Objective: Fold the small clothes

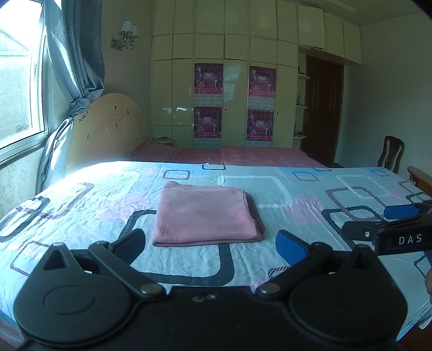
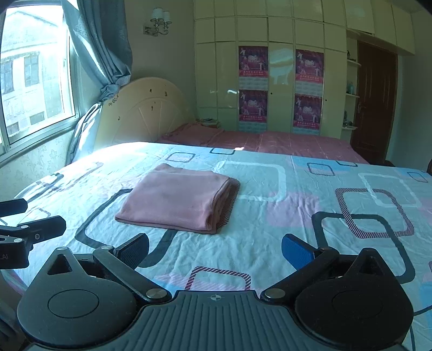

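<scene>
A home bedroom. A bed (image 1: pixel 310 189) with a sheet of rounded squares fills the lower half; at ten o'clock stands its cream arched headboard (image 1: pixel 108 127). A curtained window (image 2: pixel 35 81) sits at nine o'clock, a wall lamp (image 2: pixel 159 23) at eleven, tall wardrobes (image 1: pixel 237 54) with what look like calendar posters (image 2: pixel 253 67) at twelve, a dark door (image 2: pixel 375 100) at two.

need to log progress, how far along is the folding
Done: the pink garment lies folded in a neat rectangle on the patterned bedsheet. In hand: nothing; the left gripper and right gripper are both open and empty, short of it. Left: no other unfolded clothes show.
</scene>
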{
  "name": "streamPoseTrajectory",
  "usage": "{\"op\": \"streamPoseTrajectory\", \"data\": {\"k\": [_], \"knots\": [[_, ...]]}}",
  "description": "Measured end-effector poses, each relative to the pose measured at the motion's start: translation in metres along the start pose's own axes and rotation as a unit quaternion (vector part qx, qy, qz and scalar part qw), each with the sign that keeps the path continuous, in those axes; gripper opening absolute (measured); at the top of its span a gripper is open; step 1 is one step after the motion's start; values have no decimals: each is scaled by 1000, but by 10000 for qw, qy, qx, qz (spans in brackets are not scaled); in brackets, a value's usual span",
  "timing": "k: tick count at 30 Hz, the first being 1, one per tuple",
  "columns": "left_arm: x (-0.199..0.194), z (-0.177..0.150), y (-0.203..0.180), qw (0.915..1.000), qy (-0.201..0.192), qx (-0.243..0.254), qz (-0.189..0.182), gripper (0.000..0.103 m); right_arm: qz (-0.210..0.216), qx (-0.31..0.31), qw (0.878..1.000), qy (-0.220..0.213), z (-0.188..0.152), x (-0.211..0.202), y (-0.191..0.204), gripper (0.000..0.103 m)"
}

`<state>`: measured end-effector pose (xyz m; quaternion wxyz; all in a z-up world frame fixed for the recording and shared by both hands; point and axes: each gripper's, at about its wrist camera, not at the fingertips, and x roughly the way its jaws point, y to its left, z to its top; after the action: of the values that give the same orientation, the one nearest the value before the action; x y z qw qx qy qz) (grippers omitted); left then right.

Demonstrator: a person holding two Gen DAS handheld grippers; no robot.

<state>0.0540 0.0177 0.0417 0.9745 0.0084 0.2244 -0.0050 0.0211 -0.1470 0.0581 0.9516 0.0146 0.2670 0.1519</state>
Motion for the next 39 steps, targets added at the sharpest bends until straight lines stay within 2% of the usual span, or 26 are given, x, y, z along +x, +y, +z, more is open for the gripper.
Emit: {"op": "streamPoseTrajectory", "data": {"k": [39], "knots": [[1, 2, 4, 10000, -28, 49, -58, 102, 4, -99, 9999, 16, 0, -1, -1, 103]]}}
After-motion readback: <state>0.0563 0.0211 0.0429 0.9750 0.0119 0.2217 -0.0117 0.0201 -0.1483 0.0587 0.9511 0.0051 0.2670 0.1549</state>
